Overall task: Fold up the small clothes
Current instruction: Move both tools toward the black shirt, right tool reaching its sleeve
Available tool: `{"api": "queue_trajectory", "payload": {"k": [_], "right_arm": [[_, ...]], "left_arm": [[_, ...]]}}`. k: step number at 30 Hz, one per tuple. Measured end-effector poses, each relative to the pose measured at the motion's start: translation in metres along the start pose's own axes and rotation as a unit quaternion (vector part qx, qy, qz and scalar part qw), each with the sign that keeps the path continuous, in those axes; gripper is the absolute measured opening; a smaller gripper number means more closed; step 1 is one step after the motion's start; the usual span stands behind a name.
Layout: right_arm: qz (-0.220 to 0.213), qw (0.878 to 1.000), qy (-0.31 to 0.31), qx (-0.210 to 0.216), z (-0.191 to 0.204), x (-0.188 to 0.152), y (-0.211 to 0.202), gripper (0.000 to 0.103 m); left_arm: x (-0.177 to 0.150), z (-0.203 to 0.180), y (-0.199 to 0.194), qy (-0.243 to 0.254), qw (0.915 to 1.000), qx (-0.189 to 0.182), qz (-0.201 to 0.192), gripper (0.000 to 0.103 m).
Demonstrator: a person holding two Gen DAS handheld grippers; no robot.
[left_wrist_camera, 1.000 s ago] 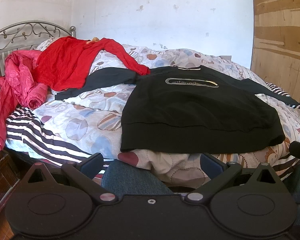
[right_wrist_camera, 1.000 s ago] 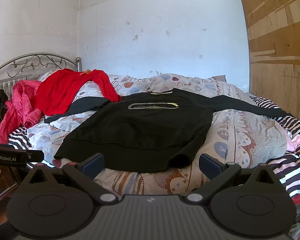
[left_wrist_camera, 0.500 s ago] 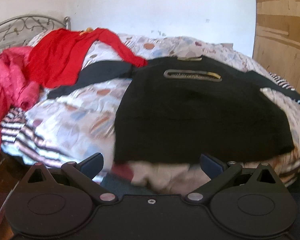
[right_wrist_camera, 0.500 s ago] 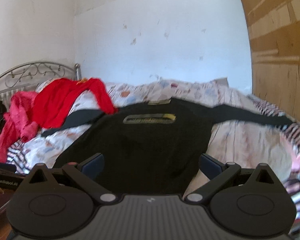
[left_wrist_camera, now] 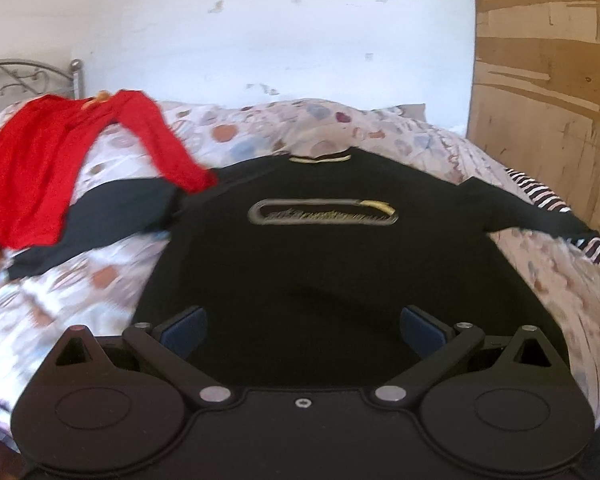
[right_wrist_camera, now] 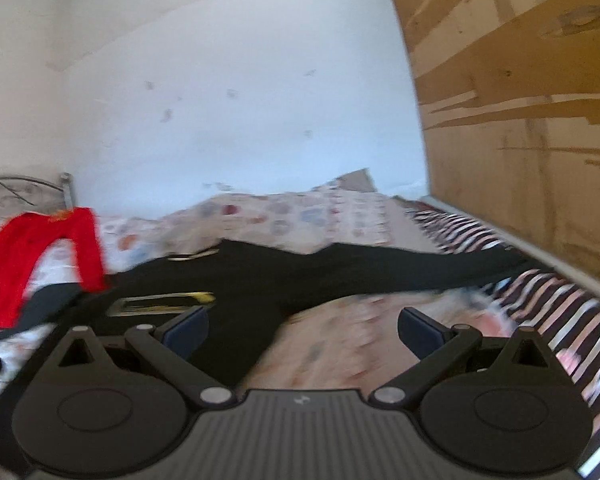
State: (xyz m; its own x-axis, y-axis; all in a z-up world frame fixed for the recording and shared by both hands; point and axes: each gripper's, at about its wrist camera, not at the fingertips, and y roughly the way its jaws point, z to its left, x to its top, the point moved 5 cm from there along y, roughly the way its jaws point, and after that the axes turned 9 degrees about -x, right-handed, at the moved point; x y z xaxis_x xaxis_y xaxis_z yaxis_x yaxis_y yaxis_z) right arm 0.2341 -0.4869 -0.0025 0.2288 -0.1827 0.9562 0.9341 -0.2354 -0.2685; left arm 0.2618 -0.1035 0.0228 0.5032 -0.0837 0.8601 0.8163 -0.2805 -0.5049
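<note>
From the left wrist view, the left gripper [left_wrist_camera: 302, 330] hangs low over the lower body of the black sweatshirt [left_wrist_camera: 340, 272], jaws spread wide and holding nothing; the sweatshirt lies face up on the patterned duvet [left_wrist_camera: 100, 280], logo showing, both sleeves stretched out to the sides. To fold it well, this gripper would likely best go to one edge, hem corner or sleeve, and pinch a single layer, rather than bite the middle of the cloth. The hem itself is hidden under the gripper body, and a red garment [left_wrist_camera: 40, 160] overlaps the sleeve [left_wrist_camera: 100, 216] on that side, so it may drag along. From the right wrist view, the right gripper [right_wrist_camera: 302, 330] also stands spread and empty, aimed toward the sweatshirt's far sleeve [right_wrist_camera: 420, 266], which reaches a striped sheet [right_wrist_camera: 540, 300]. This view is badly blurred, and the cuff cannot be made out.
</note>
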Motion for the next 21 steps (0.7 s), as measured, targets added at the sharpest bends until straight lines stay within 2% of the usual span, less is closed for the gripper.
{"api": "queue_trajectory", "payload": {"k": [4,7,12,18,21], "right_arm": [[-0.003,0.999,-0.028,-0.033,-0.041,0.008,0.042,0.103],[0.029,0.998,-0.016,-0.046,-0.074,0.013,0.080,0.103],[0.047,0.993,0.063,-0.091,-0.145,0.022,0.139,0.103],[0.077,0.978,0.121,-0.152,-0.215,0.028,0.211,0.103],[0.107,0.966,0.153,-0.180,-0.242,0.024,0.248,0.097]], "left_arm": [[0.019,-0.016,0.044,0.003,1.0000,-0.009,0.001,0.102],[0.025,-0.026,0.076,0.005,0.9998,-0.018,0.006,0.102],[0.027,-0.035,0.120,-0.002,0.9989,-0.034,0.032,0.102],[0.030,-0.043,0.151,-0.002,0.9981,-0.036,0.050,0.102],[0.029,-0.046,0.161,-0.001,0.9978,-0.034,0.058,0.102]]}}
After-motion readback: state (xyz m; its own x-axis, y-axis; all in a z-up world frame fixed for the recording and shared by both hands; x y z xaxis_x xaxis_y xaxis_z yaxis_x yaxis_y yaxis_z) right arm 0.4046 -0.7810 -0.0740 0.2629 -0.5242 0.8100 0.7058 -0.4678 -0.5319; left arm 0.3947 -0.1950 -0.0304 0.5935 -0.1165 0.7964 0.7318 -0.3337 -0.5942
